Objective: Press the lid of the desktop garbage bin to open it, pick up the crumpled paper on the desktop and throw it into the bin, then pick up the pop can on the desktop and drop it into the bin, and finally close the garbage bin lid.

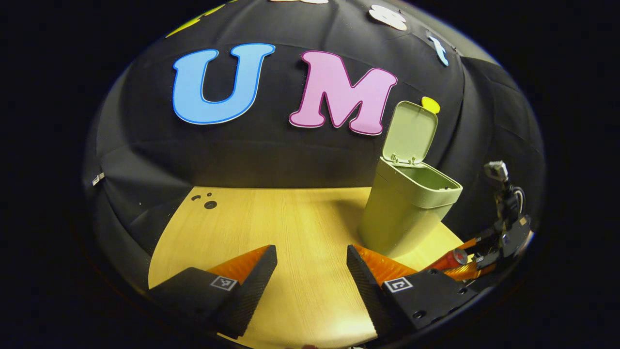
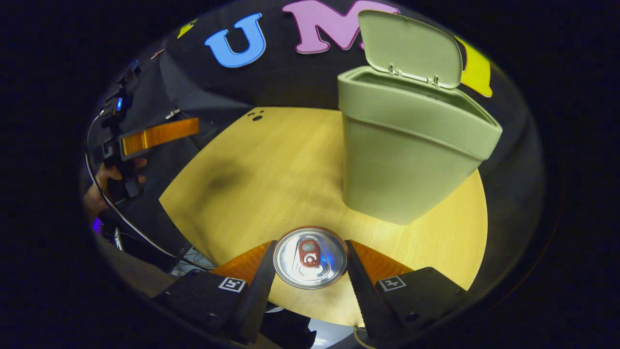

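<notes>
Right claw (image 2: 310, 259): closed on the pop can (image 2: 310, 258), one finger pressing each side, can's long axis running forward along the fingers, top end facing the camera. Ahead and slightly right of that claw, beyond a strip of worktop (image 2: 252, 184): garbage bin (image 2: 407, 150), upright, lid (image 2: 411, 48) raised, mouth above the can. Left claw (image 1: 311, 266): wide, empty, farther from the bin. Crumpled paper: location cannot be told.

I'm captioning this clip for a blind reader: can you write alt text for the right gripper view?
The right gripper holds a pop can between its two fingers, the can's top facing the camera, above a round wooden table. Beyond it a green bin stands with its lid open; at far left a hand holds the other gripper.
</notes>
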A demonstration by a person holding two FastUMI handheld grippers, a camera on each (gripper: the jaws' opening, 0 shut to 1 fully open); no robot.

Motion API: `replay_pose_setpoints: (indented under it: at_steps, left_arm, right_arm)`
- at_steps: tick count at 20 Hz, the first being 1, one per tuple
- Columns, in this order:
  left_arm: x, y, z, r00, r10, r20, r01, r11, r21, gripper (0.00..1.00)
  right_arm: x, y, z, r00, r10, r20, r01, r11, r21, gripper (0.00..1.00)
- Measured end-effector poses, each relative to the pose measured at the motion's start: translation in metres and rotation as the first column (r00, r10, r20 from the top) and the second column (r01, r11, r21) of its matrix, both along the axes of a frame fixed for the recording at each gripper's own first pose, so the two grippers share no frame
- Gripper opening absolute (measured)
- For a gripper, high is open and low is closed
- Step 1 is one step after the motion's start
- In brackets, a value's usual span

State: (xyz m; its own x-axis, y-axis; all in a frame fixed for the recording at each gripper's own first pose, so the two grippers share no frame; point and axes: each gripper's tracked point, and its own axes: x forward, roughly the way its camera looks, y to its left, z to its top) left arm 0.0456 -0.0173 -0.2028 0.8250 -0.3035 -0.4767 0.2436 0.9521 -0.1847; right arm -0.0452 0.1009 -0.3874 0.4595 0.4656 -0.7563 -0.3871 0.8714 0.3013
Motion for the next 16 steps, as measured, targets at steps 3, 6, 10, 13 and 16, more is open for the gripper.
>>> replay_pose_setpoints:
  at_steps: [3,6,10,13,16]
  left_arm:
    - [-0.001,-0.003,-0.001,1.0,-0.007,-0.001,0.007,1.0,-0.003,0.95]
    - [-0.001,-0.004,-0.002,1.0,-0.011,-0.004,0.011,1.0,-0.001,0.94]
    - [-0.001,-0.004,-0.001,1.0,-0.011,-0.001,0.011,1.0,0.0,0.94]
    - [-0.001,-0.003,0.0,1.0,-0.011,0.001,0.011,1.0,0.003,0.94]
    - [-0.003,-0.001,-0.001,1.0,-0.006,0.002,0.006,1.0,0.002,0.94]
  right_arm:
    - [0.013,-0.007,0.018,0.995,0.013,0.095,-0.015,1.0,0.019,0.83]
    - [0.019,-0.011,0.046,0.982,-0.004,0.188,-0.004,0.999,0.044,0.83]
    - [0.021,-0.024,0.071,0.963,-0.06,0.261,0.041,0.996,0.079,0.83]
    - [0.033,-0.038,0.098,0.949,-0.115,0.293,0.084,0.99,0.116,0.83]
    - [0.069,-0.053,0.116,0.928,-0.163,0.335,0.126,0.984,0.13,0.83]
